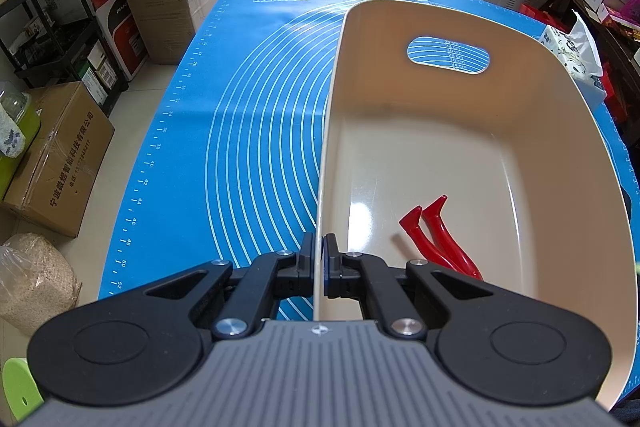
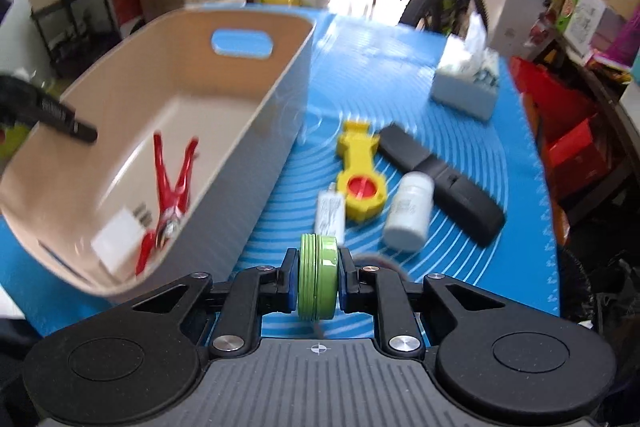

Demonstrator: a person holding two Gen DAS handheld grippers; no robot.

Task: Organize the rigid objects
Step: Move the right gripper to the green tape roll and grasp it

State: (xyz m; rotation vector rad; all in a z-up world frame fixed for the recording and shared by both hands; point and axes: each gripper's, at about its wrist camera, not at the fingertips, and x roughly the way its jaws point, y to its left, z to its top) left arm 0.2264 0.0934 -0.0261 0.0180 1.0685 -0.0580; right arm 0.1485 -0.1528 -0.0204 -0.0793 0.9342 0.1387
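A cream plastic bin (image 1: 460, 39) stands on the blue mat (image 1: 248, 115). My left gripper (image 1: 319, 267) is shut on the bin's left wall at its rim. A red clamp (image 1: 436, 239) lies inside the bin; in the right wrist view the bin (image 2: 256, 119) also holds the red clamp (image 2: 172, 183) and a white box (image 2: 120, 239). My right gripper (image 2: 318, 277) is shut on a green round tin (image 2: 318, 275), held above the mat just right of the bin. The left gripper's finger (image 2: 68, 123) shows at the bin's far wall.
On the mat right of the bin lie a yellow tool with a red centre (image 2: 360, 179), a white bottle (image 2: 408, 211), a small white packet (image 2: 330, 215), a black case (image 2: 444, 179) and a tissue pack (image 2: 468, 79). Boxes, shelves and a bicycle surround the table.
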